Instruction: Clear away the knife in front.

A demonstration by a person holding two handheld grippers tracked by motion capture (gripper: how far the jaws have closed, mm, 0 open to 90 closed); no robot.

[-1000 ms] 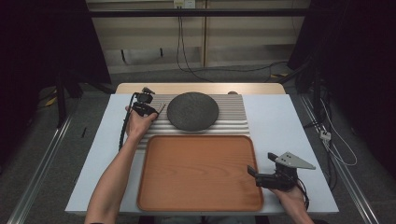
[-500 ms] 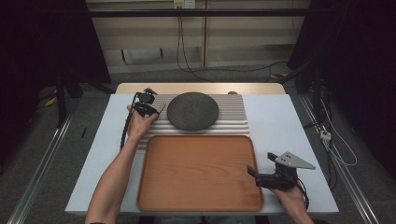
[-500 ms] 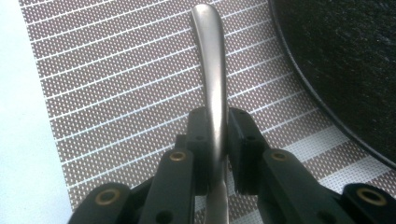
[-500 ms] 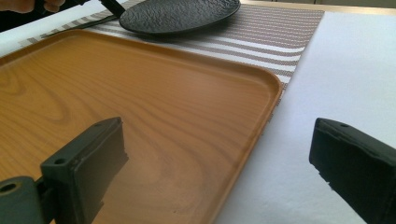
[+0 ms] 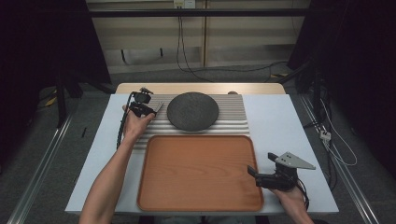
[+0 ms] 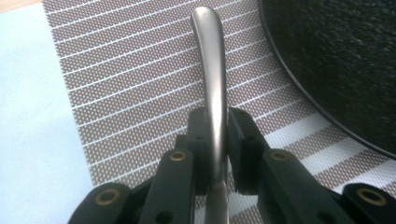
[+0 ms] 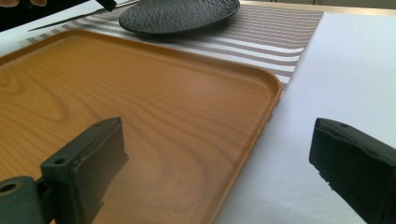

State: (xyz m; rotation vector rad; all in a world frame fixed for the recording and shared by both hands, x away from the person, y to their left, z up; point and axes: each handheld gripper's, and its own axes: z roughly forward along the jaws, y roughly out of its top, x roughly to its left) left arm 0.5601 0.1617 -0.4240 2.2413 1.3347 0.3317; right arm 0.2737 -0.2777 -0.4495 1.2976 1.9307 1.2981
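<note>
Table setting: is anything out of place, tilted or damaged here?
Nothing stands out. The dark plate lies flat on the striped mat, the wooden tray sits square and bare, and the left gripper holds a metal utensil.

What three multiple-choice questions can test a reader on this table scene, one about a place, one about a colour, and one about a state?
1. Where does the dark plate sit?
A. on the wooden tray
B. on the striped mat
C. on the bare table

2. What colour is the tray?
A. orange-brown
B. white
C. green

3. How do the jaws of the left gripper stand?
A. wide open
B. shut on nothing
C. shut on a metal utensil handle

Answers: 1 B, stripes show around the plate. 2 A, its wood grain is orange-brown. 3 C, the left gripper view shows the handle pinched between both jaws.
</note>
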